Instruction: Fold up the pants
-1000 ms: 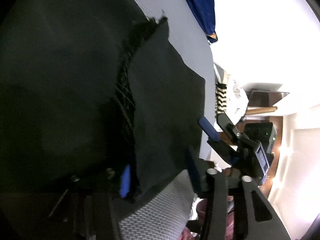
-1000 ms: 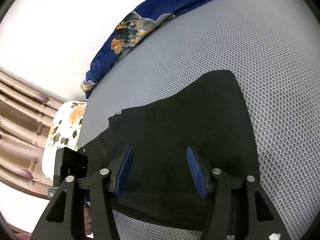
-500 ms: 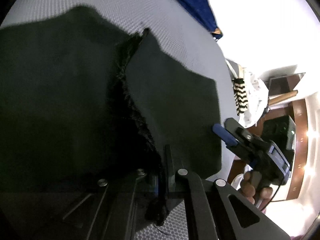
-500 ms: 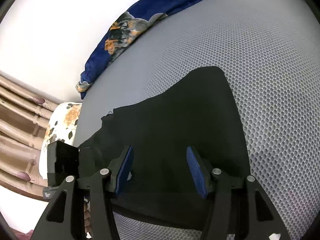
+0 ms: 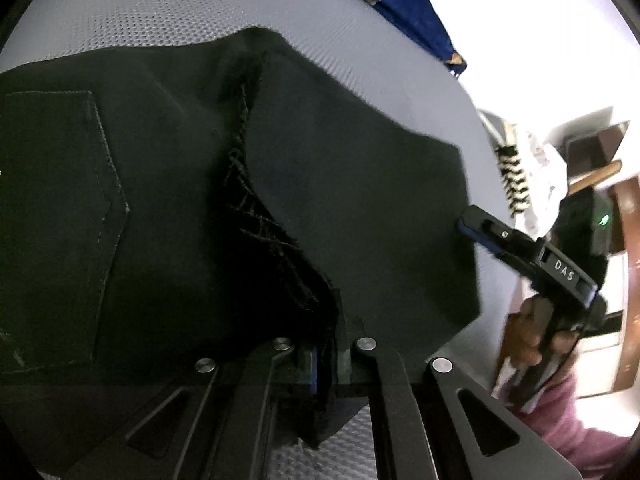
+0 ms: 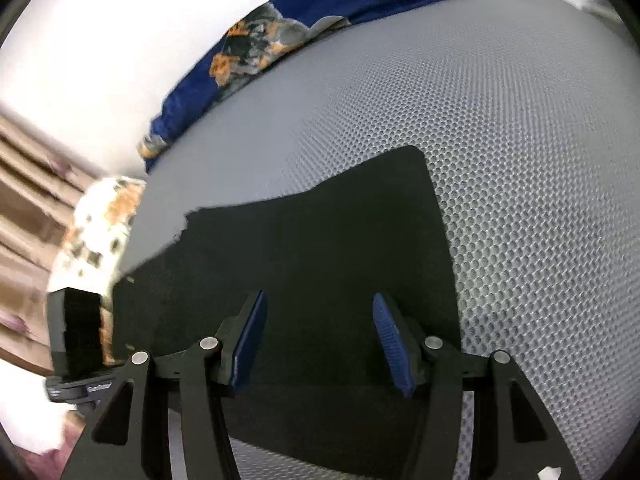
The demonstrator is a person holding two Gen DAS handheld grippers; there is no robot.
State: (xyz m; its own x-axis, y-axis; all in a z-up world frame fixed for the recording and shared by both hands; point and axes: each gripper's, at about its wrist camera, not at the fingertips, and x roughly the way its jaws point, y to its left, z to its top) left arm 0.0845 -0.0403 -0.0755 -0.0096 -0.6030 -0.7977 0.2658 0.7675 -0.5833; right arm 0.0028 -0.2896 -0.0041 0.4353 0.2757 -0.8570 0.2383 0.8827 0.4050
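Note:
Black pants [image 5: 168,208] lie on a grey mesh surface [image 5: 160,8], a back pocket showing at the left and a frayed seam running down the middle. My left gripper [image 5: 324,360] is shut on the pants' fabric at the seam's near end. In the right wrist view the pants [image 6: 320,248] spread flat on the mesh [image 6: 520,160]. My right gripper [image 6: 316,344] is open just above the cloth, holding nothing. It also shows in the left wrist view [image 5: 472,224] at the pants' right edge, held by a hand.
A blue patterned cloth [image 6: 320,12] lies along the mesh's far edge, also in the left wrist view [image 5: 416,12]. A floral pillow [image 6: 100,220] and wooden slats [image 6: 24,184] are at the left. A striped item [image 5: 512,176] and wooden furniture [image 5: 628,240] stand at the right.
My left gripper went from open to shut on the pants and has drawn back with them, showing more cloth and the pocket. The right gripper stayed open above the cloth.

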